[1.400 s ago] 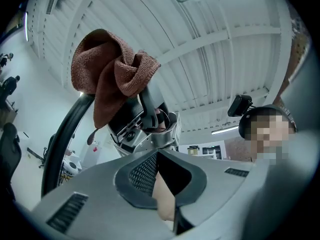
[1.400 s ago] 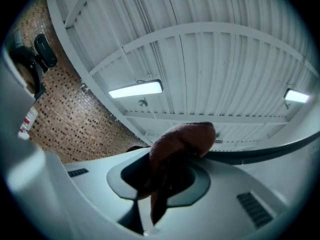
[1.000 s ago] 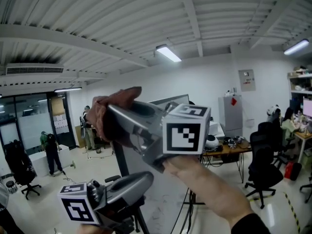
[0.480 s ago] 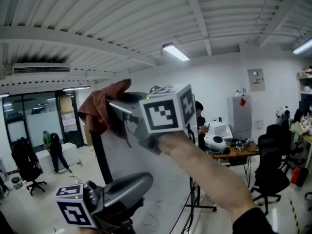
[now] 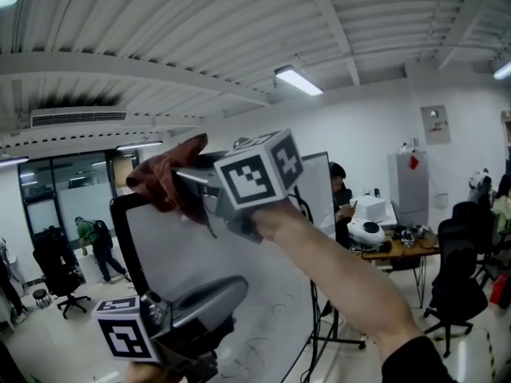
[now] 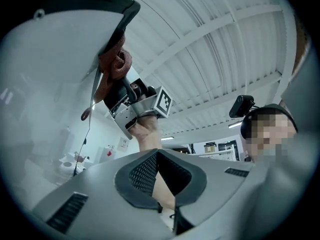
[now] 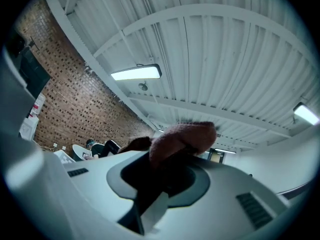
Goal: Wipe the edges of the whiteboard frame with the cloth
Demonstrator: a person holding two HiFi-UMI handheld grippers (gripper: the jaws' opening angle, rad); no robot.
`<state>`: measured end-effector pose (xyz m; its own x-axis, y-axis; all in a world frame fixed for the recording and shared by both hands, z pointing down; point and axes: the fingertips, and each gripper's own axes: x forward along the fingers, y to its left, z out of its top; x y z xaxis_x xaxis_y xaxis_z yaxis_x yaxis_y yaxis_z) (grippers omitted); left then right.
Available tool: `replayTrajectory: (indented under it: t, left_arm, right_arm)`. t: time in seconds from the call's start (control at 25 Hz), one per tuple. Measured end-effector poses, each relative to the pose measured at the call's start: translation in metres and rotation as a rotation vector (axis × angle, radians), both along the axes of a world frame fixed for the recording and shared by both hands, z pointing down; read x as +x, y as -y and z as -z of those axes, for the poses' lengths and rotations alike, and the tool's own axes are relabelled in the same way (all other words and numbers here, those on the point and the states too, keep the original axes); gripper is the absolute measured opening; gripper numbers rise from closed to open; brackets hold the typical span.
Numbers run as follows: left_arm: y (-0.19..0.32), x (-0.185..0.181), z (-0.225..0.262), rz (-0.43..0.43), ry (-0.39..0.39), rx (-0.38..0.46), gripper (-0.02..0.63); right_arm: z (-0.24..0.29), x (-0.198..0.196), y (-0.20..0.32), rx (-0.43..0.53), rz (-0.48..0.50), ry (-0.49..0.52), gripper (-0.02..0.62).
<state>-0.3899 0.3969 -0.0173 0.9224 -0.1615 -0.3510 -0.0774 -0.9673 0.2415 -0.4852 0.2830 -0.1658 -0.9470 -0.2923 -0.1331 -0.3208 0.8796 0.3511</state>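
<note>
A whiteboard (image 5: 215, 254) in a black frame (image 5: 129, 238) stands upright in front of me. My right gripper (image 5: 180, 186) is shut on a brown cloth (image 5: 164, 172) and holds it against the frame's top edge, just right of the rounded top left corner. The left gripper view shows the same cloth (image 6: 112, 66) under the frame (image 6: 107, 6), with the right gripper (image 6: 131, 104) below it. In the right gripper view the cloth (image 7: 182, 136) bulges out from between the jaws. My left gripper (image 5: 233, 290) hangs low in front of the board, shut and holding nothing.
A person (image 5: 339, 190) sits behind the board at a desk (image 5: 399, 250) with clutter on it. Black office chairs (image 5: 459, 286) stand at the right, another chair (image 5: 60, 274) at the left. A person (image 5: 96, 242) walks at the far left. A ceiling lamp (image 5: 299, 80) is overhead.
The view has swung, so the board's top left corner now shows left of the cloth. The right gripper has turned and carried the cloth onto the top edge. The left gripper stays low.
</note>
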Motion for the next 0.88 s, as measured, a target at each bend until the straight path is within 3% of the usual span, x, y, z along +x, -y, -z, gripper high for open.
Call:
replayTrajectory:
  t: [0.4, 0.88]
  left_arm:
    - [0.033, 0.043, -0.01, 0.008, 0.016, -0.053, -0.003]
    - [0.055, 0.085, -0.01, 0.069, -0.054, -0.07, -0.003]
  right_arm:
    - [0.002, 0.023, 0.034, -0.009, -0.013, -0.047, 0.097]
    - [0.005, 0.055, 0.075, -0.07, -0.008, -0.06, 0.098]
